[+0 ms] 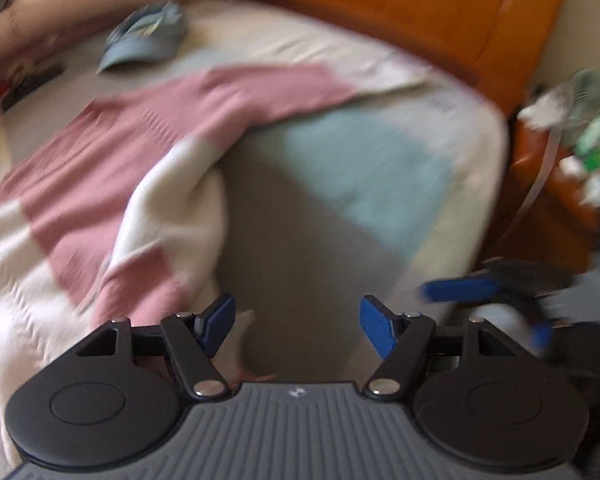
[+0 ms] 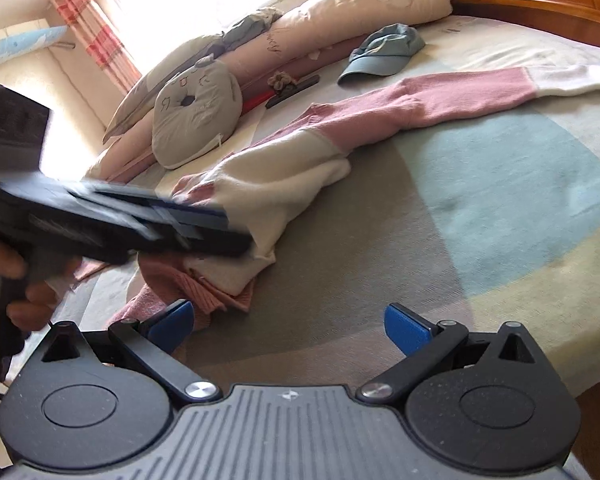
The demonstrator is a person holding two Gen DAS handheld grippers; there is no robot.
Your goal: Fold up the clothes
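Garment: the pink-and-white knitted sweater [image 2: 300,148] lies on the bed's pale blue, grey and cream blanket [image 2: 500,208], ahead and to the left of the right gripper [image 2: 288,326].
Lie of it: 1 sleeve stretches flat away toward the wooden headboard [image 2: 540,4]; the near part is bunched and rumpled, with a white flap turned over.
Left gripper: the left gripper [image 1: 298,322] has its blue pads standing apart with nothing between them; the sweater is just beside its left finger. This view is blurred.
Right gripper: jaws apart, empty, over bare blanket, with the sweater's pink edge near its left pad.
Done: at most 1 loose turn-over; no tidy fold shows.
Left: in my judgement nearly everything, namely smoothing the body, bringing in the sleeves, then folding.
Nearby: a blue cloth cap [image 2: 384,54] lies beyond the sweater, untouched.
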